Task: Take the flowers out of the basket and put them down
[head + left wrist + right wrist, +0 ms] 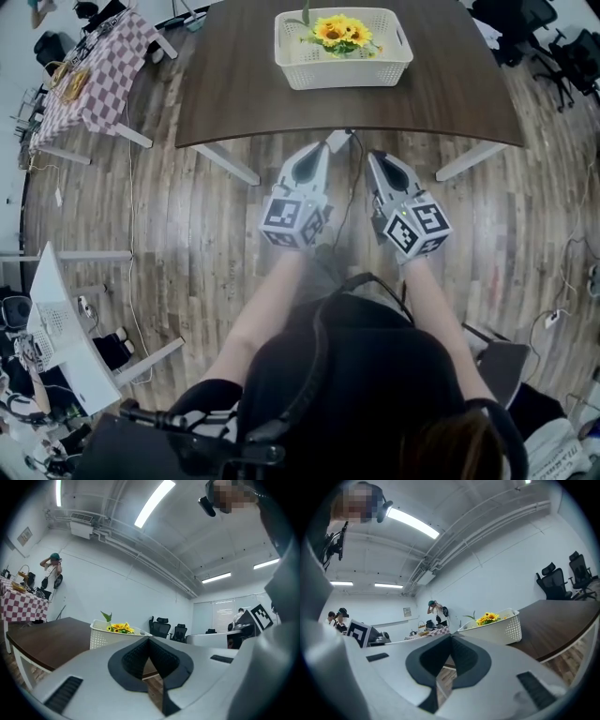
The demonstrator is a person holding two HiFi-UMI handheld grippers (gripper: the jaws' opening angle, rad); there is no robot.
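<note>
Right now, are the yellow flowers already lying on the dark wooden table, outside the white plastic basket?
No, the yellow flowers sit inside the white plastic basket.

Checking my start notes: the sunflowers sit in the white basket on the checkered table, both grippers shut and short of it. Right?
No: the head view shows the white basket with the sunflowers on the dark wooden table. The rest holds.

No words, numbers or brand names are being shown clearly enough to be read. Black-and-white square markers point(292, 217) are being carried on the cubes of the left gripper point(335, 141) and right gripper point(373, 157). A framed notice point(24, 536) is being rendered too small to read.
</note>
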